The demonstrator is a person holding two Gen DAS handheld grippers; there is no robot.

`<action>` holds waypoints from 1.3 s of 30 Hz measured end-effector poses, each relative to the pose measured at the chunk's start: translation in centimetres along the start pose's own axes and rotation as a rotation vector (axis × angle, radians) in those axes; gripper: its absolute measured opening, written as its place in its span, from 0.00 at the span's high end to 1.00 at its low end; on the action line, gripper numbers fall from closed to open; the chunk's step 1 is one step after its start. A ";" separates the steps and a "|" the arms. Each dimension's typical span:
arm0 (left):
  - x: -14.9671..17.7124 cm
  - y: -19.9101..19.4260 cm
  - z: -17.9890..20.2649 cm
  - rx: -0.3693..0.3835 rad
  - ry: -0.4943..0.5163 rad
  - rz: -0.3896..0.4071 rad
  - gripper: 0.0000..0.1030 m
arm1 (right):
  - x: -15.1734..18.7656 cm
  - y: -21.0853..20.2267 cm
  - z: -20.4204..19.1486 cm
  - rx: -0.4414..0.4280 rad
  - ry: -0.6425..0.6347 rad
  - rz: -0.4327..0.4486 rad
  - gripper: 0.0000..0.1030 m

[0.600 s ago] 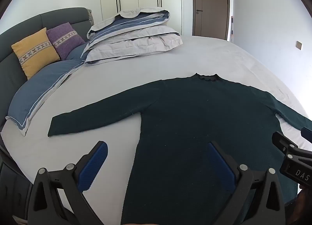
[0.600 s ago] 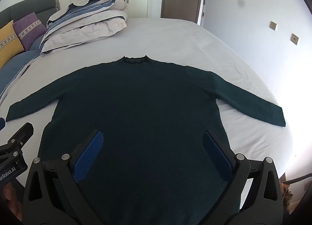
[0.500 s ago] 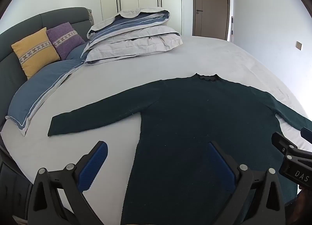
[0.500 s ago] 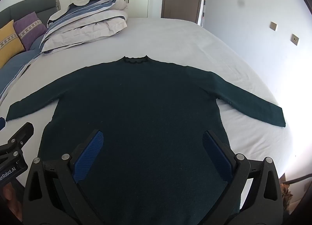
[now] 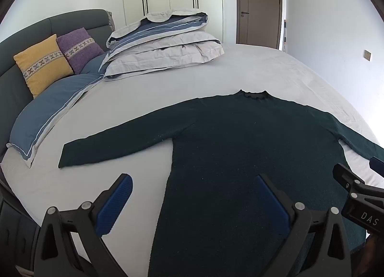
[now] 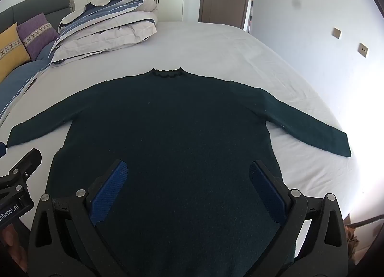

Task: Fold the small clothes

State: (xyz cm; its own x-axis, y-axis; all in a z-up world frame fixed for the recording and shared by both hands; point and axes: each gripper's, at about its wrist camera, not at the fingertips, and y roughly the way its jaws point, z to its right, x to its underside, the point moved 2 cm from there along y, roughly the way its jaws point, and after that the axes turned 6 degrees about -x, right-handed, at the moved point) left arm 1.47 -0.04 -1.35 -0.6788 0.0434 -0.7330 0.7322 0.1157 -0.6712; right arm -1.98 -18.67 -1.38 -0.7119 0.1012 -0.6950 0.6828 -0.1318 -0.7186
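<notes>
A dark green long-sleeved sweater [image 5: 252, 147] [image 6: 168, 128] lies flat on the white bed sheet, collar away from me, both sleeves spread out sideways. My left gripper [image 5: 194, 183] hovers above the sweater's left hem edge, jaws wide open, nothing between the blue pads. My right gripper [image 6: 188, 169] hangs over the lower middle of the sweater, also open and empty. The sweater's left sleeve end [image 5: 69, 154] and right sleeve end [image 6: 336, 142] both lie flat on the sheet. Each gripper shows at the edge of the other's view.
A folded duvet pile [image 5: 163, 44] sits at the far left of the bed [image 5: 264, 70]. Yellow [image 5: 43, 63] and purple [image 5: 79, 46] cushions lean on the grey headboard above a blue pillow [image 5: 48, 113]. A brown door [image 5: 258, 5] and white wardrobe stand behind.
</notes>
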 end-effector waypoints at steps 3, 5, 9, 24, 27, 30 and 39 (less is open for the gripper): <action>0.0 0.0 0.0 0.001 0.000 -0.002 0.00 | -0.1 0.0 0.1 0.002 -0.001 0.001 0.00; 0.1 0.1 0.1 0.000 -0.001 -0.003 0.00 | 0.2 0.1 -0.1 0.001 0.000 0.000 0.00; 0.1 0.0 0.3 -0.001 0.000 -0.003 0.00 | 0.1 0.1 -0.1 0.000 -0.001 -0.001 0.00; 0.8 0.0 -0.1 0.003 -0.005 -0.007 0.00 | 0.4 0.5 -0.1 -0.001 -0.002 -0.008 0.00; 0.9 0.0 -0.2 0.004 -0.005 -0.007 0.00 | 0.4 0.6 0.0 -0.002 -0.002 -0.009 0.00; 0.9 0.0 -0.2 0.003 -0.004 -0.007 0.00 | 0.5 0.6 -0.1 -0.002 -0.002 -0.009 0.00; 0.9 0.0 -0.2 0.002 -0.003 -0.008 0.00 | 0.6 0.6 -0.1 -0.002 -0.002 -0.010 0.00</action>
State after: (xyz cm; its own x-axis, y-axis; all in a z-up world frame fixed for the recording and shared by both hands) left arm 0.86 0.19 -1.98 -0.6845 0.0392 -0.7279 0.7268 0.1138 -0.6773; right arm -1.96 -18.60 -2.19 -0.7189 0.1011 -0.6878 0.6760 -0.1291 -0.7255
